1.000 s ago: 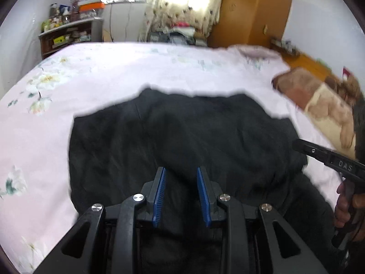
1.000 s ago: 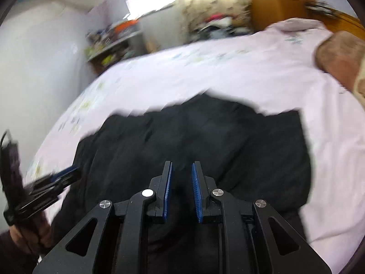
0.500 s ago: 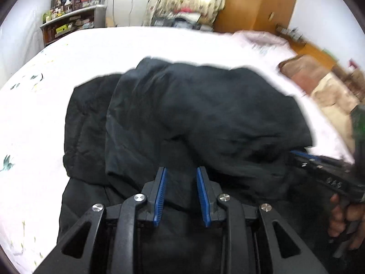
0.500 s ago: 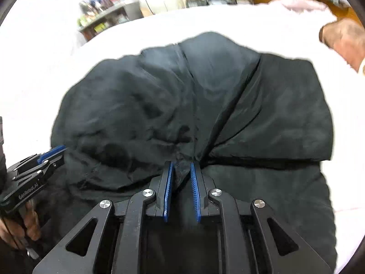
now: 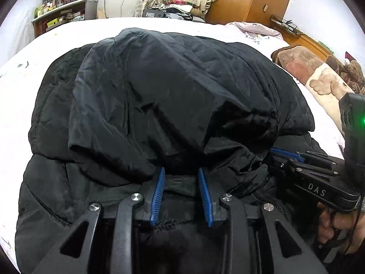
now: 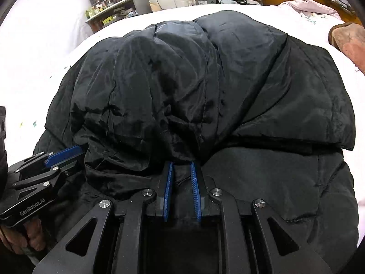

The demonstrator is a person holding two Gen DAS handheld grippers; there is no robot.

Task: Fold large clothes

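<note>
Jacket, black and padded, lies spread on the bed, near the front edge of the pale sheet, and both views look down over it

Top half is doubled over toward the cameras, so a thick puffy layer sits on the lower body of the coat; the folded edge ends right at the two tools

Left gripper: jaws have just opened a little, but a bunch of dark fabric fills the gap between the blue pads, and the upper layer runs straight into them. It reads as clamped on the jacket edge, looser than the other side

Right gripper: jaws narrow, pinching a thin ridge of the same edge, with creases fanning out from the pinch, so this is a firm hold

Why two grips side by side along one edge: a wide, heavy coat folds evenly only if both corners travel together, otherwise the layer skews. Both tools point steeply down, low over the cloth, which suits laying the edge down, not carrying it

A hand wraps the handle of the right tool at the side of the left view

Judgement: this fold is nearly laid, release looks like the next thing needed. Risk is that the slick puffy shell springs back or slides once let go

Brown blanket sits beside the jacket to the right, apart from it and not in the way
</note>
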